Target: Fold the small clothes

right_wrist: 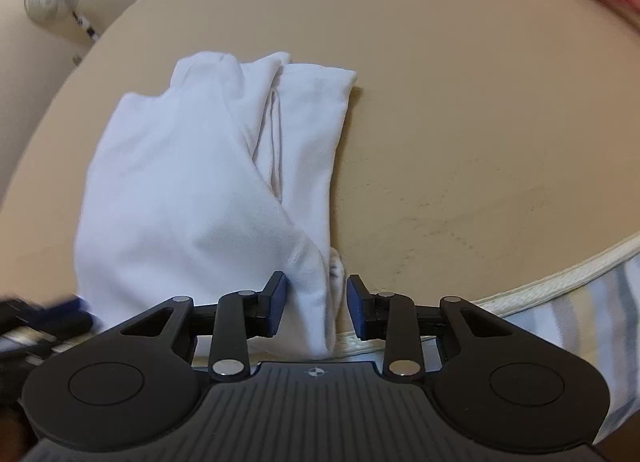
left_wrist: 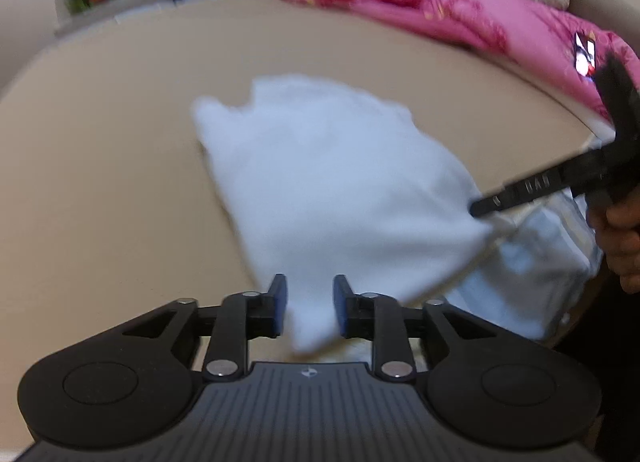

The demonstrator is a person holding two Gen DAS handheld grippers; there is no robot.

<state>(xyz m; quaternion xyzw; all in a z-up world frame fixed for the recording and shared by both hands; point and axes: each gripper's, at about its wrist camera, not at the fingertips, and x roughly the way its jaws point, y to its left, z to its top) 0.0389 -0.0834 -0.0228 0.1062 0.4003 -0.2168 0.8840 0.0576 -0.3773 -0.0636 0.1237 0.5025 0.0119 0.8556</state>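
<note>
1. The left gripper (left_wrist: 306, 304) stands open astride the near hem of the white cotton garment (right_wrist: 192, 182); the right gripper (right_wrist: 316, 306) is likewise open at its near corner.
2. Both should pinch only the top layer, evenly.
3. Beyond the garment stretch a beige mattress (right_wrist: 460, 102) and a pink quilt (left_wrist: 460, 18).

Lighting: soft, even, indoor; warm cast on tan bed (left_wrist: 120, 166). Shadows: faint, narrow, along white garment (right_wrist: 192, 182) edges. Glare: none. Blur: left wrist view smeared throughout; right wrist view sharper, smeared at lower left. Distortion: strong fisheye, bed edges bowed, corners dark
</note>
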